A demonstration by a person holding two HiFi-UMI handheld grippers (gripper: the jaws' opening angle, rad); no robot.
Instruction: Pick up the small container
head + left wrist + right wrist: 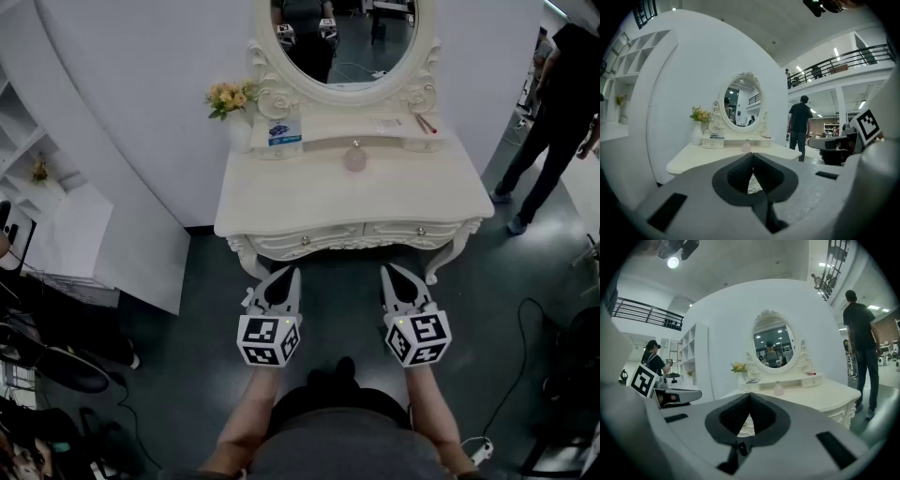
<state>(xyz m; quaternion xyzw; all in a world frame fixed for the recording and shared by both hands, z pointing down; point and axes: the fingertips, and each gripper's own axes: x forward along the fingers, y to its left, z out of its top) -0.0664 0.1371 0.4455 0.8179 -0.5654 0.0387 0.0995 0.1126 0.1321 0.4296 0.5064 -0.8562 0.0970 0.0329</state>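
Grey plastic lined with black padding: the left claw (pixel 286 273) and the right claw (pixel 388 271) hang side by side in front of the person who holds them. Each is pressed fully closed, tips meeting, with nothing between the jaws. Both point nearly level over the dark floor (pixel 187 356), just short of the front edge of the cream table (pixel 309 202).

Straight ahead, roughly between the two claws' lines and a little nearer the right one's, the small container (pixel 354 157) stands upright. It is well beyond the tips, toward the back of the table, just before the raised shelf (pixel 375 127) under the oval mirror (pixel 343 37). It looks like a pale pink, rounded little bottle with a narrower top.

I would judge it light and rigid, perhaps glass or hard plastic. That would make it smooth, apt to slip, and easy to topple with a nudge. The safest hold seems to be across the round body, fairly low. The jaws would have to open wider than the body first, then close gently.

Farther out, left of the left claw's line, yellow flowers (pixel 230 97) and a blue-labelled box (pixel 284 134) sit on the shelf. Right of the right claw's line lies a small red item (pixel 427 124). Beyond that, off the table's end, stands a person (pixel 553 112) in dark clothes.

The container is too small to tell its material, whether the top is a loose cap, or whether it holds anything. The box's print is unreadable, I cannot say what the red item is, and the mirror's top is cut off.
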